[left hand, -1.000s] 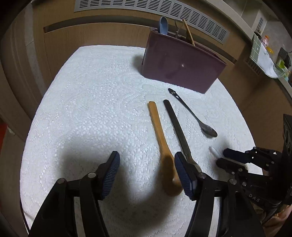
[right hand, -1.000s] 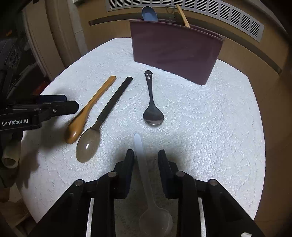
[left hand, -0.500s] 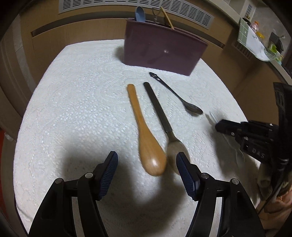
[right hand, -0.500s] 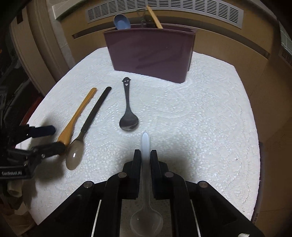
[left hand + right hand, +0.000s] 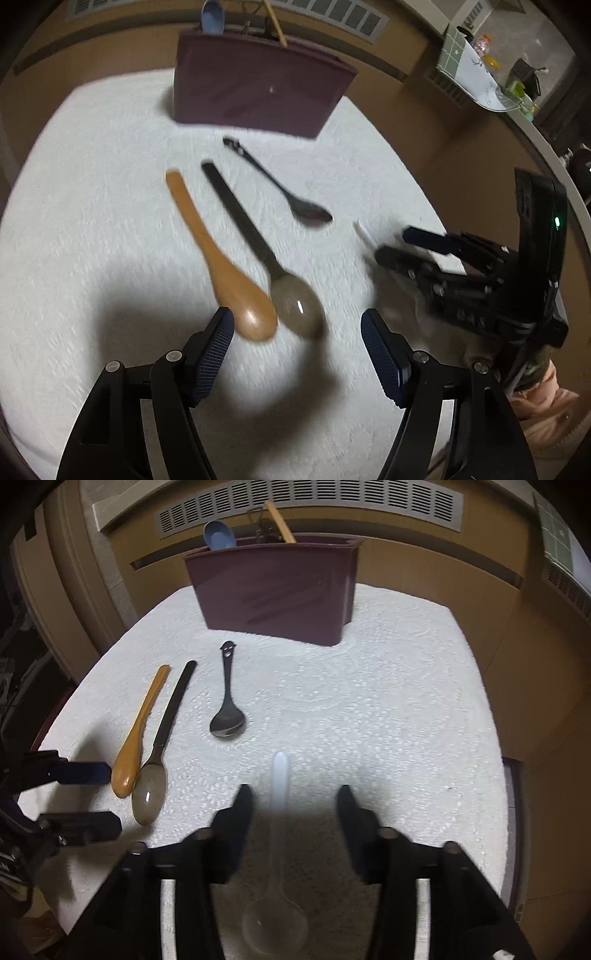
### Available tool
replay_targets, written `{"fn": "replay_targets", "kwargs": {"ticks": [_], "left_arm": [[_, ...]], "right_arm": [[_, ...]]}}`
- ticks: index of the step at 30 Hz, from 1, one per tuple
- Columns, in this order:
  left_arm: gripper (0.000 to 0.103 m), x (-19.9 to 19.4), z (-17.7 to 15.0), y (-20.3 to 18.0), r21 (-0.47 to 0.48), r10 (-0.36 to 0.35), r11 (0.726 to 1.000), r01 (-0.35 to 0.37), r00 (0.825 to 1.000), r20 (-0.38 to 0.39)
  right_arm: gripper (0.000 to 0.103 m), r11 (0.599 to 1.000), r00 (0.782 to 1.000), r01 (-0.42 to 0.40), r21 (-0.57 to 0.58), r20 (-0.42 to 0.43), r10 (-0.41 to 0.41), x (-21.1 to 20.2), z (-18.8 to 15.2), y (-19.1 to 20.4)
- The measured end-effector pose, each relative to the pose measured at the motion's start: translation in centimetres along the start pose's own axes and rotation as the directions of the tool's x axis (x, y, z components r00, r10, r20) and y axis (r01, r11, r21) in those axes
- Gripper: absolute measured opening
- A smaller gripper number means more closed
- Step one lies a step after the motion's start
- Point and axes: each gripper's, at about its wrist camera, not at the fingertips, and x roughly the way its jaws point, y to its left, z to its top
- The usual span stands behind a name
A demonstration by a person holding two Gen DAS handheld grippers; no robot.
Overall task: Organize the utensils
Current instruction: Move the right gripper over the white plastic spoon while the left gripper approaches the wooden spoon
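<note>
Spoons lie on a white lace tablecloth [image 5: 388,709]: clear plastic spoon [image 5: 277,849] between the spread-apart right gripper [image 5: 293,805] fingers, wooden spoon [image 5: 225,262] before the spread-apart left gripper [image 5: 297,325], maroon utensil holder [image 5: 273,590] behind.

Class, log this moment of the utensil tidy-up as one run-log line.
left gripper: open, at wooden spoon bowl | right gripper: open, straddling clear spoon | purple holder: partly filled

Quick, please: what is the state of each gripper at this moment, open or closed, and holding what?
Left gripper: open, holding nothing, fingers near the wooden spoon.
Right gripper: open, holding nothing; the clear plastic spoon lies between its fingers.
</note>
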Motion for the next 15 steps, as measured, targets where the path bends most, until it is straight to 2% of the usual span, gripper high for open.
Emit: {"fn": "replay_targets", "kwargs": {"ticks": [2, 3, 5, 9, 13, 15], "left_arm": [[0.072, -0.1, 1.8, 0.6, 0.016, 0.014, 1.0, -0.014, 1.0, 0.026], [0.072, 0.0, 2.8, 1.1, 0.015, -0.005, 1.0, 0.004, 1.0, 0.028], [0.07, 1.0, 5.0, 2.3, 0.008, -0.059, 0.998, 0.059, 0.998, 0.006], [0.07, 3.7, 8.6, 4.0, 0.015, -0.099, 0.995, 0.099, 0.995, -0.033], [0.07, 5.5, 10.2, 5.7, -0.004, -0.04, 0.999, 0.04, 0.997, -0.067], [0.07, 4.9, 9.7, 6.6, -0.011, -0.05, 0.999, 0.049, 0.996, -0.068]], "right_arm": [[0.053, 1.0, 1.0, -0.003, 0.007, 0.004, 0.003, -0.2, -0.2, -0.3], [0.054, 1.0, 1.0, -0.005, 0.011, 0.003, 0.005, -0.3, -0.3, -0.4], [0.058, 1.0, 1.0, -0.003, 0.018, -0.002, 0.003, -0.2, -0.4, -0.5], [0.06, 1.0, 1.0, 0.011, 0.027, -0.019, -0.011, 0.1, -0.7, -0.6], [0.06, 0.999, 0.999, 0.035, 0.023, -0.029, -0.034, 0.1, -0.9, -0.4], [0.06, 0.999, 0.999, 0.039, 0.016, -0.026, -0.039, -0.3, -1.1, -0.4]]}}
